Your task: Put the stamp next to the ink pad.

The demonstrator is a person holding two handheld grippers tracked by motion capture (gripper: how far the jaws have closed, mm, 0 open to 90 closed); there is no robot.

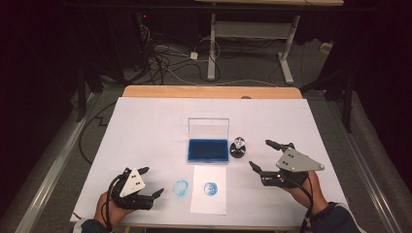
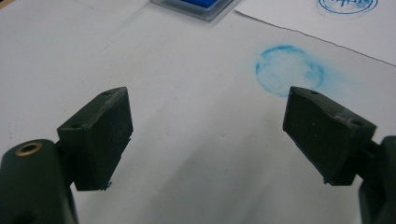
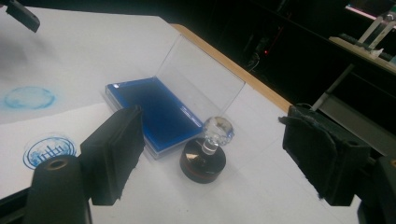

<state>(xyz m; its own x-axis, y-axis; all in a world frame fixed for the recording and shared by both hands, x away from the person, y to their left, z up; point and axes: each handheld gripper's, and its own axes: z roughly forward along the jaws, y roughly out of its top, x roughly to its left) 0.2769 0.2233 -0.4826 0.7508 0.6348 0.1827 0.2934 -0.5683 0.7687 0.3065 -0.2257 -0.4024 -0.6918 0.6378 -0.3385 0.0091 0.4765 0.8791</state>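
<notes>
With each hand-held gripper (image 1: 259, 155) open and empty, we judge the rigid, slippery stamp (image 3: 204, 154), mid-frame, best gripped by its clear knob.

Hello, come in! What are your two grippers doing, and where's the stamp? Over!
Left gripper open, empty. Right gripper open, empty. Stamp upright beside open ink pad, untouched. Nothing blocking.

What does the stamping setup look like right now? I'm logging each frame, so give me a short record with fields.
surface: white table cover
ink pad: blue, lid open and upright, centre of table
stamp: round black base, clear knob, standing just right of the ink pad
paper sheet: in front of the pad, one crisp blue round print
smudge: faint blue ring on the cover, left of the sheet
left gripper: jaws open, holding nothing
right gripper: jaws open, holding nothing, near the stamp
</notes>
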